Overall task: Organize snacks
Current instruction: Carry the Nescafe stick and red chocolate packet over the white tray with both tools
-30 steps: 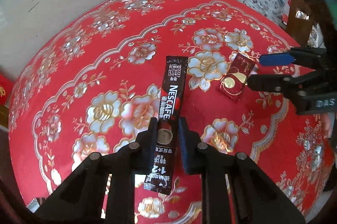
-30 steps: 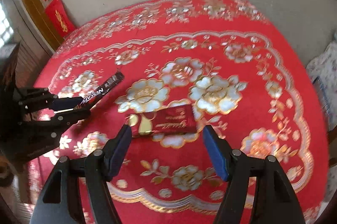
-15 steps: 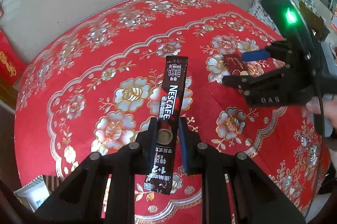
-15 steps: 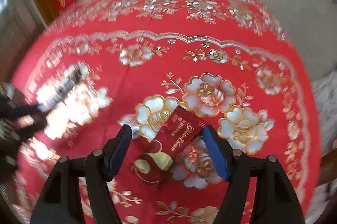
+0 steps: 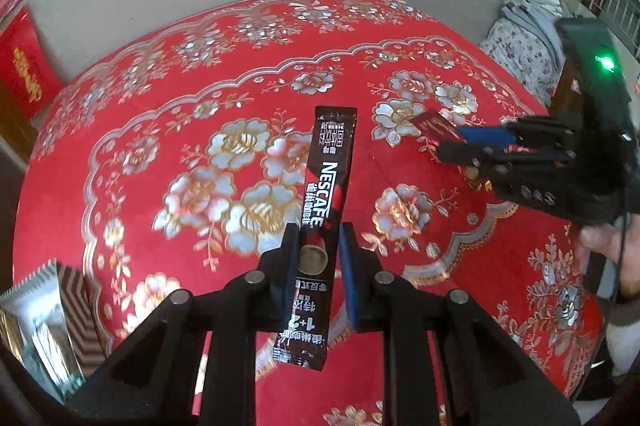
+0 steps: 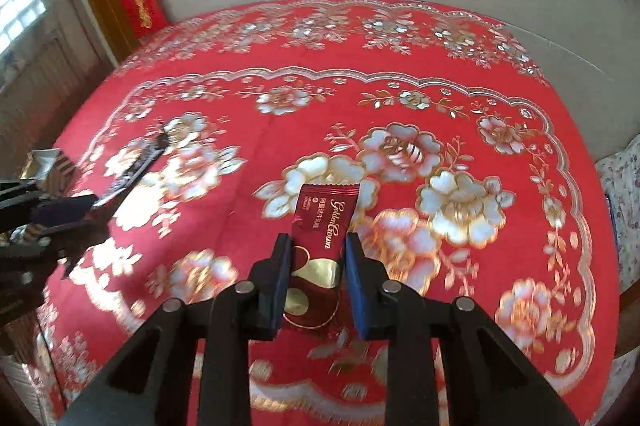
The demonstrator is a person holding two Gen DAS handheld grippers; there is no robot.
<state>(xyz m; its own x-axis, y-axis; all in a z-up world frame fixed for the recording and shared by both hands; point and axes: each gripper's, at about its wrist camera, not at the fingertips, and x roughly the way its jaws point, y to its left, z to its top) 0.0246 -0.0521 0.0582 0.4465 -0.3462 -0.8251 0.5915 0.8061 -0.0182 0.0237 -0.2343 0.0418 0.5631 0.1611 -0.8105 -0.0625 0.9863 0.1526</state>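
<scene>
Left gripper [image 5: 319,262]: clamped on the coffee stick [image 5: 320,226].
Right gripper [image 6: 316,274]: jaws just closed, pinching the red candy packet [image 6: 326,222].
Tablecloth [image 6: 248,97]: wide bare cloth is seen ahead of both.

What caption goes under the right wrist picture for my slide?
Right tool shut on a red Golden Crown candy wrapper above the flowered red tablecloth.

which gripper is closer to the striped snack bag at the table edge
Left. The left gripper, clamping the Nescafe stick, is beside the striped bag; the right gripper, closed on the red candy, is farther away.
</scene>
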